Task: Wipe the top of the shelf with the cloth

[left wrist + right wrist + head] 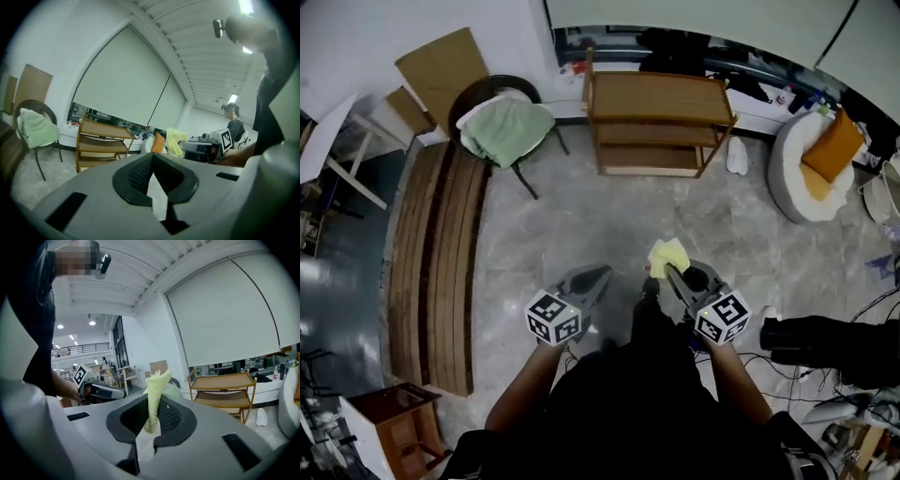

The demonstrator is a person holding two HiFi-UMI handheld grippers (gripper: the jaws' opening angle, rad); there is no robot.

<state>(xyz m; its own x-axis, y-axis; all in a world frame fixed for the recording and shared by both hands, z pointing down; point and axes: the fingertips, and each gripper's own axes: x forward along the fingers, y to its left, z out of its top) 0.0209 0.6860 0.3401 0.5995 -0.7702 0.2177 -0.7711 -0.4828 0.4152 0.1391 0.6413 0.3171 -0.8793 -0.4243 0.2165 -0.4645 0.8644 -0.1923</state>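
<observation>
Two tongs: right tongs point(668, 270) clamp the yellow cloth point(668, 255); left tongs point(602, 272) closed, empty. The shelf point(656, 97) stands well apart at 12 o'clock — best to approach first, then press the cloth flat along its top.

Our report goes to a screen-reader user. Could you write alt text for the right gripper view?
The right gripper has its jaws shut on a yellow cloth that stands upright between them. Beyond, to the right, the wooden shelf stands on the floor, not yet reached; the left gripper shows at left.
</observation>
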